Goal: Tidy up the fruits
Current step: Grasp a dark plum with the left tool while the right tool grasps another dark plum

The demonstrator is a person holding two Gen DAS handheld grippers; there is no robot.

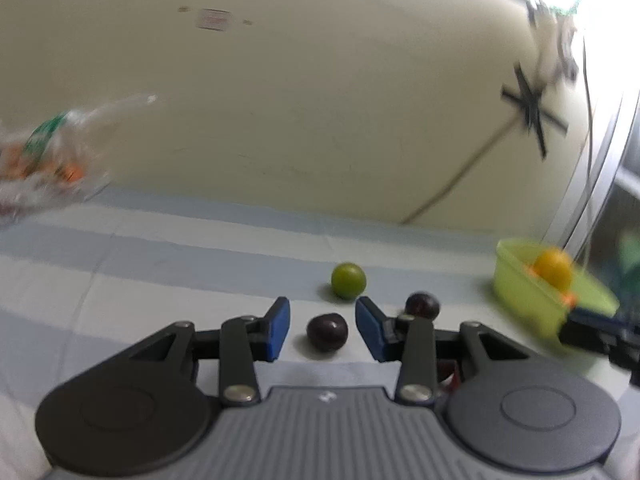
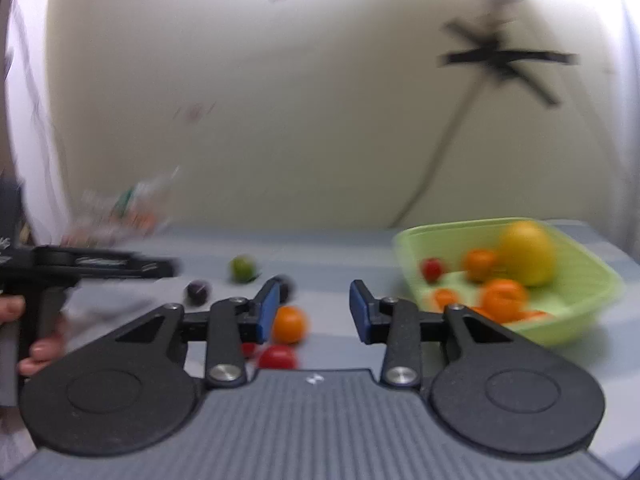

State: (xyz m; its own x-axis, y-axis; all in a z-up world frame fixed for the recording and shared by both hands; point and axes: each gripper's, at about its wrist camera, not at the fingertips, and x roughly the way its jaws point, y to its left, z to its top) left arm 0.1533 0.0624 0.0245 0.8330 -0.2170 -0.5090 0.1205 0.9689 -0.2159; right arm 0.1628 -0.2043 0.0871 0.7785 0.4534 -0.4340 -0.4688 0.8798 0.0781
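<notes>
Closest to the left wrist camera, the left gripper [image 1: 322,326] is spread wide, its blue pads [image 1: 280,328] on either side of a dark plum [image 1: 327,332] that lies on the striped cloth [image 1: 140,264] without touching either pad. The right gripper [image 2: 314,312] is likewise spread and holds nothing; an orange [image 2: 289,323] sits on the cloth just beside its left pad.

Largest of the things is the cloth with pale blue and white bands, running up to a cream wall [image 1: 320,100]. On its right side stands a light green basket [image 2: 580,280], holding a yellow citrus fruit [image 2: 528,254], several oranges [image 2: 504,298] and one small red fruit [image 2: 432,269]. At the far left lies a crumpled clear plastic bag [image 1: 52,156], blurred.

Loose on the cloth are a green round fruit [image 1: 348,281] just beyond the left gripper, a second dark plum [image 1: 422,305] near that gripper's right finger, and a red fruit [image 2: 278,357] near the orange, low between the right gripper's fingers.
</notes>
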